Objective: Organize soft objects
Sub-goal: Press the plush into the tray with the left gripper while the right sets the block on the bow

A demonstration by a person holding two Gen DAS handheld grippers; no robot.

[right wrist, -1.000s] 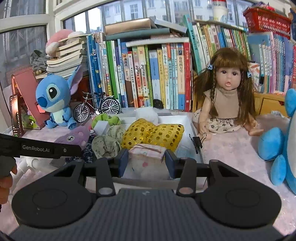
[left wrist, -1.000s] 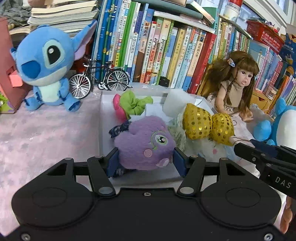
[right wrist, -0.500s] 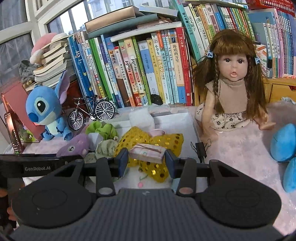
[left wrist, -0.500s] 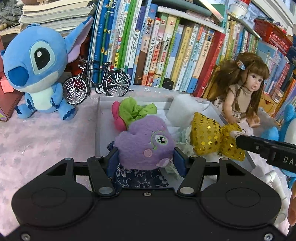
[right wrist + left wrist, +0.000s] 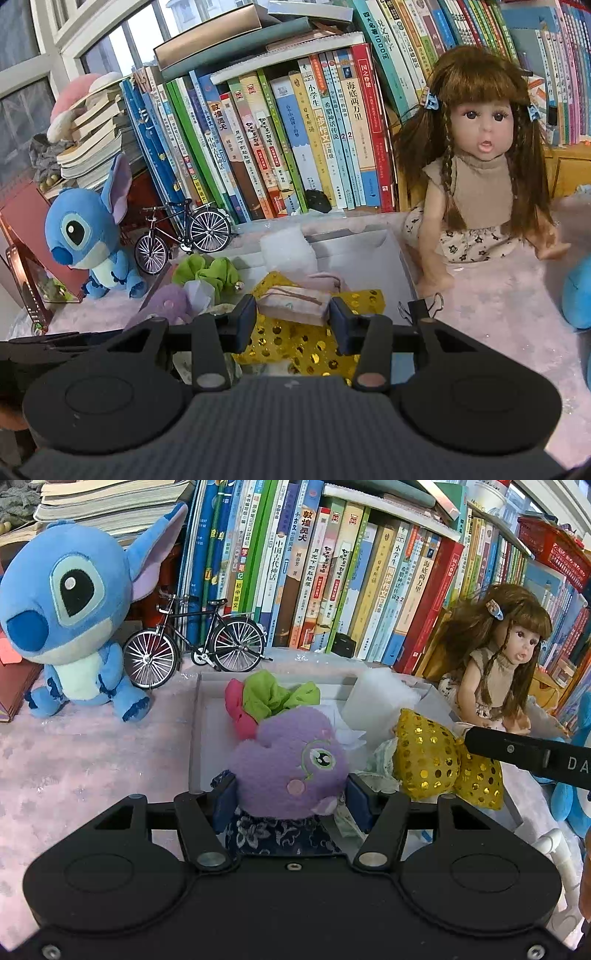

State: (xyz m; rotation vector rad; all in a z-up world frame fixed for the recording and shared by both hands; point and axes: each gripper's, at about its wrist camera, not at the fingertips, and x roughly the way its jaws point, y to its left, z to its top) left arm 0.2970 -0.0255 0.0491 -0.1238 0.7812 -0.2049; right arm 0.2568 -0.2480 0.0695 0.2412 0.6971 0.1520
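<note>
Right now both grippers carry a load above the white tray (image 5: 195, 738): the left gripper (image 5: 291, 799) pinches a purple plush toy (image 5: 291, 760), and the right gripper (image 5: 293, 315) pinches a small pink pouch (image 5: 295, 301) over the gold sequin bow (image 5: 306, 343). Crowding is the risk; either release could land on the heap and roll over the low rim, or the grippers could bump.

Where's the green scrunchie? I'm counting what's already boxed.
In the left wrist view the green scrunchie lies in the white box, far left corner, beside the pink scrunchie.
</note>
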